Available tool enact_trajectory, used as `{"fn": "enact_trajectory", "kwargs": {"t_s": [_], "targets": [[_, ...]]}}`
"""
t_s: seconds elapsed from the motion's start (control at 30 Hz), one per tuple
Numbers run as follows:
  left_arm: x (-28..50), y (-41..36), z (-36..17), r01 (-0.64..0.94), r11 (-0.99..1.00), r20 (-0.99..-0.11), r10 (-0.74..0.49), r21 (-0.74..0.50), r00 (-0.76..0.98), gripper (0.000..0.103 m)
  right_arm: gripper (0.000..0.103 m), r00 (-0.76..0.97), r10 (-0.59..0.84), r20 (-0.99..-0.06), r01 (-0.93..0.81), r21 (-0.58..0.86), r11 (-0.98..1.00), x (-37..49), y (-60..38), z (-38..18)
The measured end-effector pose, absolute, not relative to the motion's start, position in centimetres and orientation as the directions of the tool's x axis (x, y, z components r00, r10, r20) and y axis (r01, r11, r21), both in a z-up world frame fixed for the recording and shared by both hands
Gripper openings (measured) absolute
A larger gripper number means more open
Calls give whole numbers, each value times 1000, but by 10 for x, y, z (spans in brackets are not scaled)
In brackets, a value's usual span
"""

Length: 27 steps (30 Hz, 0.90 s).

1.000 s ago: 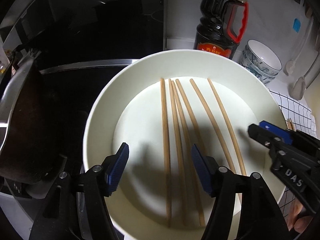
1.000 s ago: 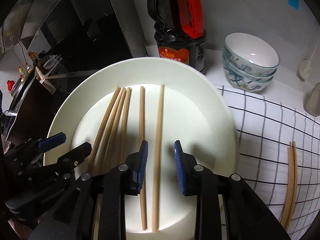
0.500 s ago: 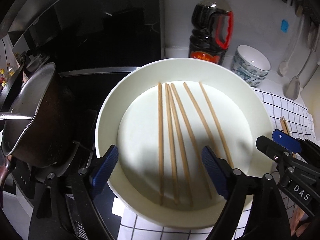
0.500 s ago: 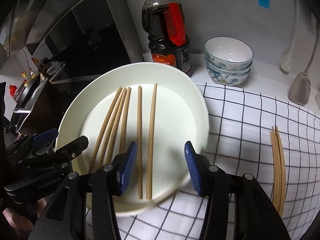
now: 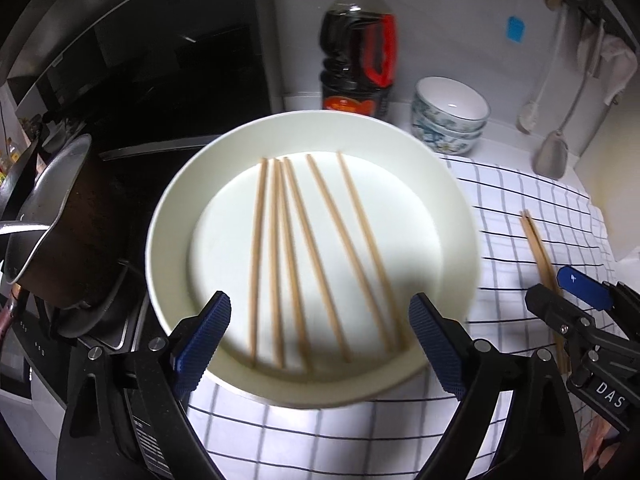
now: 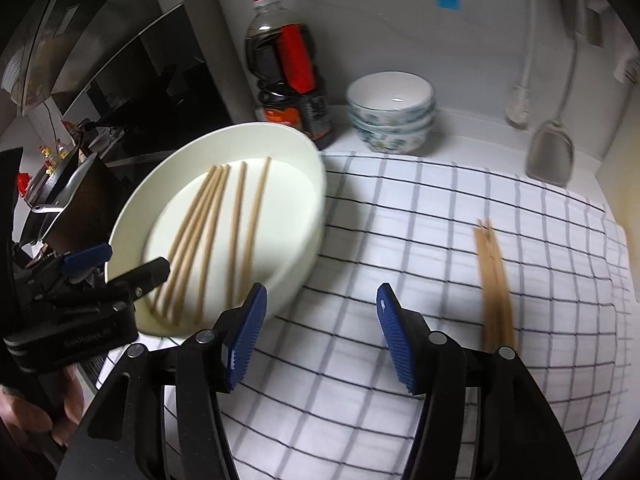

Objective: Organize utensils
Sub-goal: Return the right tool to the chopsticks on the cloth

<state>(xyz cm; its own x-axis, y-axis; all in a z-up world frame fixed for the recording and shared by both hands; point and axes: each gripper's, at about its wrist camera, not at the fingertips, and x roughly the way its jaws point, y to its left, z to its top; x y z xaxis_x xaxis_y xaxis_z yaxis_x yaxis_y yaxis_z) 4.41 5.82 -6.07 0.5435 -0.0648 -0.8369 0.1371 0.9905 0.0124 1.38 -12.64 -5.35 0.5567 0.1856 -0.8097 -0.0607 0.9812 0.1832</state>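
Observation:
Several wooden chopsticks (image 5: 304, 256) (image 6: 216, 232) lie side by side in a wide white plate (image 5: 168, 216) (image 6: 312, 184). A second small bundle of chopsticks (image 6: 494, 280) (image 5: 538, 244) lies on the checked cloth (image 6: 400, 240) to the right. My left gripper (image 5: 320, 328) hovers over the plate's near rim. Its jaws are opening wide and the pads press on nothing. My right gripper (image 6: 322, 312) is above the cloth, just right of the plate. Its jaws are opening too, with only cloth below them. Each gripper shows at the edge of the other's view.
A dark sauce bottle (image 5: 358, 60) and stacked patterned bowls (image 5: 450, 116) stand behind the plate by the wall. A metal pot (image 5: 52, 224) sits on the black stove at left. A spatula (image 5: 554, 156) and a brush hang at right. A hand (image 6: 24, 420) holds the left gripper.
Both grippers have drawn back and up from the plate while their jaws widened. The right gripper has gone from over the plate's chopsticks to over the checked cloth.

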Motion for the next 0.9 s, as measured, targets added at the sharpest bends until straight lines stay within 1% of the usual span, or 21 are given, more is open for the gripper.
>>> {"fn": "enact_trajectory", "kwargs": {"t_s": [0.3,0.5,0.73,0.9], "targets": [[29,10,-54,193,981,-834,-112,-7,540,91,55,562,131,-816,14,168,986,-20,-183,-53],[16,-33,-53,270,962,-829,-178,-35,529,92,55,569,80,-818,92,161,983,-43,-230,-60],[10,-78,-65,312,948,-834,-218,-58,507,93,56,562,19,-827,154,127,980,-61,-275,-74],[13,-100,-80,306,950,-840,-217,-65,497,93,56,548,18,-836,170,132,977,-60,-298,-92]]}}
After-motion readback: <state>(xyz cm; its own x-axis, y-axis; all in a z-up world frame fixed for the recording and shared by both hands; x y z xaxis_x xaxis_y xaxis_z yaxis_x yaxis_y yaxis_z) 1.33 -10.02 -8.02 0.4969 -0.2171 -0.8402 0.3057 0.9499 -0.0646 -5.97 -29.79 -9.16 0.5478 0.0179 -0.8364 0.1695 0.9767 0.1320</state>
